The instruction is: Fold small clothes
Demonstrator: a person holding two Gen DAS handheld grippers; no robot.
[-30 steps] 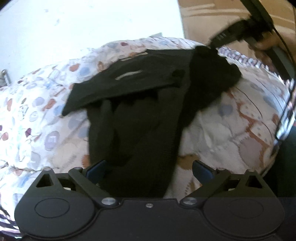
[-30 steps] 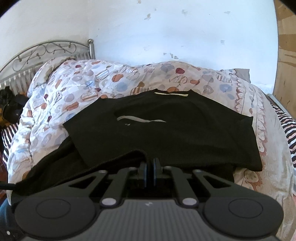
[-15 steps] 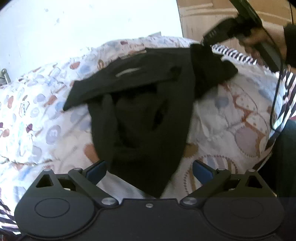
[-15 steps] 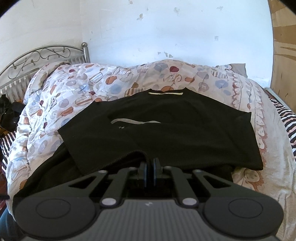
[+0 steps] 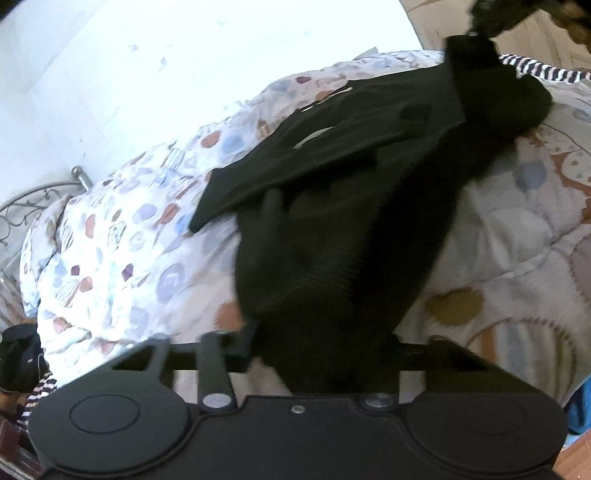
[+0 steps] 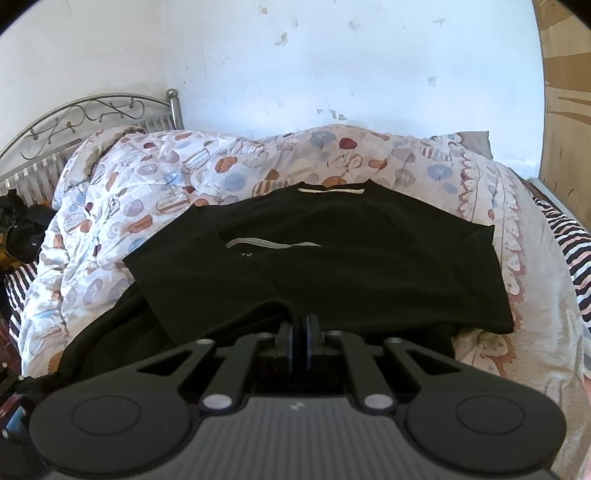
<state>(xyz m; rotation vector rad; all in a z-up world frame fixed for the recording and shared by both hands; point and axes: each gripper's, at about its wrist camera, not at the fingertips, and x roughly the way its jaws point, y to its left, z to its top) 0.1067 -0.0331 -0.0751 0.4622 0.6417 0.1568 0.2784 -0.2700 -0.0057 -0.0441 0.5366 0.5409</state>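
Observation:
A black garment [image 5: 332,236] lies on the patterned quilt [image 5: 122,236]; a second black piece with a grey stripe [image 6: 317,254] lies folded flat behind it. My right gripper [image 6: 300,332] is shut on the black garment's hem and holds it lifted; it shows at the top right of the left wrist view [image 5: 491,14]. My left gripper [image 5: 321,343] stands at the garment's near end, which hangs between its jaws. The cloth hides the fingertips, so I cannot tell if the jaws grip it.
A metal headboard [image 6: 74,122] stands at the left against the white wall [image 6: 332,66]. A striped sheet [image 6: 569,243] shows at the bed's right edge. A dark bundle [image 6: 22,229] lies at the far left. A wooden panel [image 6: 569,110] is at right.
My left gripper's jaws have come in from wide open onto the garment's near end. My right gripper has raised its end of the garment higher.

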